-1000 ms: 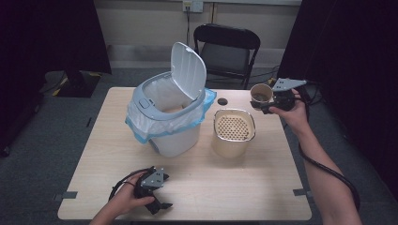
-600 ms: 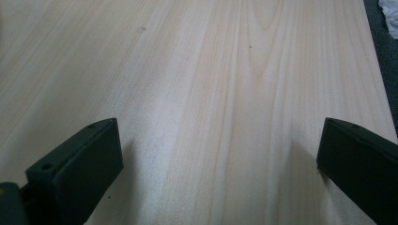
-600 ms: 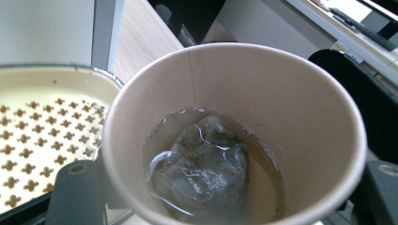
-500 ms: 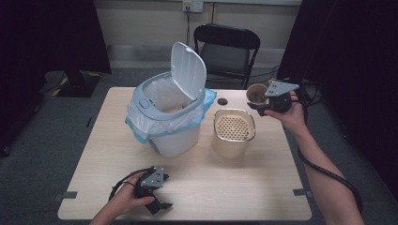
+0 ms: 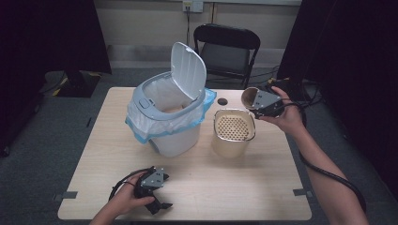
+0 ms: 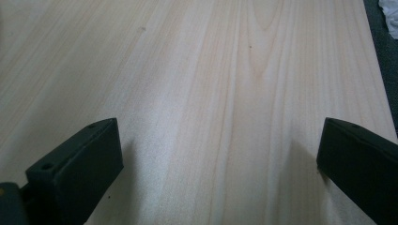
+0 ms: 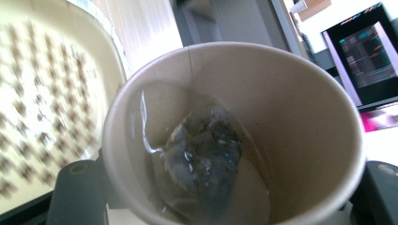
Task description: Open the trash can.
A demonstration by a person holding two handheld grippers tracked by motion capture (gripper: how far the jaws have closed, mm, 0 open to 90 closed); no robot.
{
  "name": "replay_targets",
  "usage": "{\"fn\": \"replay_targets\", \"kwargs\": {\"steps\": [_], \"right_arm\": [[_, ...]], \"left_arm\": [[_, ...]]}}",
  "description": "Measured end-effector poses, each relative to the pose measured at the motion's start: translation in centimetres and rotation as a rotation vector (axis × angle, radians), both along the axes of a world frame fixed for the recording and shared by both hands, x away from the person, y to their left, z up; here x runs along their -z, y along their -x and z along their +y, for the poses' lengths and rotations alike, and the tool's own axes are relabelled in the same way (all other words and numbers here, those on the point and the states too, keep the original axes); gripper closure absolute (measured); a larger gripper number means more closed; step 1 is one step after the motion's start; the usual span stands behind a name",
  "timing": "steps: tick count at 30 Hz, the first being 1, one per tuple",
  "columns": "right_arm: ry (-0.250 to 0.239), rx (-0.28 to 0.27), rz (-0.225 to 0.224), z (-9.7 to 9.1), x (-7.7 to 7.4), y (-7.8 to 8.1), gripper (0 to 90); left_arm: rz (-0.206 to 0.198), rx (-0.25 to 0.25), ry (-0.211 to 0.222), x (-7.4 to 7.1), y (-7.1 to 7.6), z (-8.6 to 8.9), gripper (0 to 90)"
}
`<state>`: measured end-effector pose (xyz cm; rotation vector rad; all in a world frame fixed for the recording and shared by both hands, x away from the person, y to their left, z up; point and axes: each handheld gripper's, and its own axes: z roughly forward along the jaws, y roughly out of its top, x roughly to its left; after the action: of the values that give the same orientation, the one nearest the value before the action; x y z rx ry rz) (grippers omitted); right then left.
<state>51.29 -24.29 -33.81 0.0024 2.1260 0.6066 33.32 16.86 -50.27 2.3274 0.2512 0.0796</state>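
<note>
Right gripper [image 5: 256,99] is clamped across a paper cup [image 5: 248,97], jaws on either side of the wall, cup tipped on its side with the mouth facing left, held in the air just above the far-right rim of the beige strainer basket [image 5: 232,132]. In the right gripper view a wet tea bag [image 7: 202,154] lies against the cup's inner wall with what looks like a little liquid pooled under it. My read: this is the emptying step, cup lined up to dump over the strainer. Next move calls for tipping the mouth further down while keeping it over the perforated floor, not the rim; the bag may cling and need a shake. Squeezing harder risks crushing the cup. Left gripper [image 5: 152,188] rests at the near-left of the table [image 5: 234,187], jaws wide apart, nothing between them, only bare wood ahead. White bin [image 5: 169,117] with a blue-edged liner sits mid-table, left of the strainer, lid [image 5: 188,71] flipped up. Surface: pale wood-grain top. Room: grey carpet, black folding chair [image 5: 227,47] at the far side, dark curtains both sides.
</note>
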Motion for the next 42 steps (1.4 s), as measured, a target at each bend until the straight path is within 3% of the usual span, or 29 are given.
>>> {"fn": "replay_targets", "kwargs": {"steps": [2, 5, 6, 7, 9, 10, 11, 13, 14, 15, 16, 17, 18, 19, 21, 22, 23, 24, 25, 26, 27, 28, 29, 30, 31, 32, 34, 36, 42], "right_arm": [[0.028, -0.01, -0.006, 0.2, 0.1, 0.1, 26.6], [0.153, -0.008, -0.064, 1.2, 0.4, 0.6, 26.8], [0.236, 0.008, -0.117, 1.8, 0.7, 0.8, 26.8], [0.236, 0.008, -0.117, 1.8, 0.7, 0.8, 26.8], [0.308, -0.002, -0.158, 2.2, 1.0, 1.1, 26.8], [0.35, -0.003, -0.195, 2.5, 1.1, 1.3, 26.8], [0.447, 0.012, -0.283, 2.9, 1.5, 1.6, 26.8], [0.5, -0.003, -0.342, 3.3, 1.7, 1.9, 26.8], [0.5, -0.003, -0.342, 3.3, 1.7, 1.9, 26.8], [0.587, -0.012, -0.445, 3.8, 2.0, 2.6, 26.8], [0.628, -0.022, -0.503, 4.0, 2.1, 2.9, 26.8], [0.628, -0.022, -0.503, 4.0, 2.1, 2.9, 26.8], [0.686, -0.046, -0.612, 4.3, 2.3, 3.3, 27.0], [0.686, -0.046, -0.612, 4.3, 2.3, 3.3, 27.0], [0.722, -0.052, -0.698, 4.6, 2.3, 3.8, 27.0], [0.711, -0.05, -0.712, 4.7, 2.0, 4.0, 26.8], [0.687, -0.047, -0.667, 4.9, 1.7, 3.9, 26.7], [0.584, -0.015, -0.58, 4.8, 1.0, 3.7, 26.5], [0.584, -0.015, -0.58, 4.8, 1.0, 3.7, 26.5], [0.435, 0.025, -0.419, 4.5, -0.1, 3.2, 26.5], [0.368, 0.036, -0.371, 4.2, -0.4, 2.9, 26.4], [0.368, 0.036, -0.371, 4.2, -0.4, 2.9, 26.4], [0.29, 0.08, -0.259, 3.8, -0.8, 2.5, 26.4], [0.257, 0.086, -0.22, 3.6, -0.8, 2.3, 26.4], [0.257, 0.086, -0.22, 3.6, -0.8, 2.3, 26.4], [0.193, 0.102, -0.133, 3.4, -0.9, 2.0, 26.4], [0.162, 0.114, -0.1, 3.3, -0.9, 1.9, 26.5], [0.041, 0.143, 0.031, 2.9, -1.0, 1.3, 26.5], [-0.18, 0.157, 0.195, 2.4, -1.5, 0.7, 26.4]], "left_arm": [[0.0, 0.0, 0.0, 0.0, 0.0, 0.0, 0.0], [-0.001, 0.0, 0.003, 0.0, 0.0, 0.0, 0.0], [-0.002, 0.0, 0.003, 0.0, 0.0, 0.0, 0.0], [-0.002, 0.0, 0.003, 0.0, 0.0, 0.0, 0.0], [-0.002, 0.0, 0.004, 0.0, 0.0, 0.0, 0.0], [-0.002, 0.0, 0.003, 0.0, 0.0, 0.0, 0.0], [-0.002, 0.001, 0.003, 0.0, 0.0, 0.0, 0.0], [-0.002, 0.0, 0.003, 0.0, 0.0, 0.0, 0.0], [-0.002, 0.0, 0.003, 0.0, 0.0, 0.0, 0.0], [-0.002, 0.0, 0.003, 0.0, 0.0, 0.0, 0.0], [-0.002, 0.001, 0.005, 0.0, 0.0, 0.0, 0.0], [-0.002, 0.001, 0.005, 0.0, 0.0, 0.0, 0.0], [-0.002, 0.001, 0.004, 0.0, 0.0, 0.0, 0.0], [-0.002, 0.001, 0.004, 0.0, 0.0, 0.0, 0.0], [-0.002, 0.001, 0.005, 0.0, 0.0, 0.0, 0.0], [-0.002, 0.001, 0.005, 0.0, 0.0, 0.0, 0.0], [-0.002, 0.001, 0.004, 0.0, 0.0, 0.0, 0.0], [-0.002, 0.001, 0.004, 0.0, 0.0, 0.0, 0.0], [-0.002, 0.001, 0.004, 0.0, 0.0, 0.0, 0.0], [-0.002, 0.001, 0.004, 0.0, 0.0, 0.0, 0.0], [-0.002, 0.001, 0.004, 0.0, 0.0, 0.0, 0.0], [-0.002, 0.001, 0.004, 0.0, 0.0, 0.0, 0.0], [-0.002, 0.001, 0.004, 0.0, 0.0, 0.0, 0.0], [-0.002, 0.001, 0.004, 0.0, 0.0, 0.0, 0.0], [-0.002, 0.002, 0.004, 0.0, 0.0, 0.0, 0.0], [-0.002, 0.002, 0.004, 0.0, 0.0, 0.0, 0.0], [-0.002, 0.002, 0.004, 0.0, 0.0, 0.0, 0.0], [-0.002, 0.001, 0.004, 0.0, 0.0, 0.0, 0.0], [-0.002, 0.001, 0.004, 0.0, 0.0, 0.0, 0.0]]}}
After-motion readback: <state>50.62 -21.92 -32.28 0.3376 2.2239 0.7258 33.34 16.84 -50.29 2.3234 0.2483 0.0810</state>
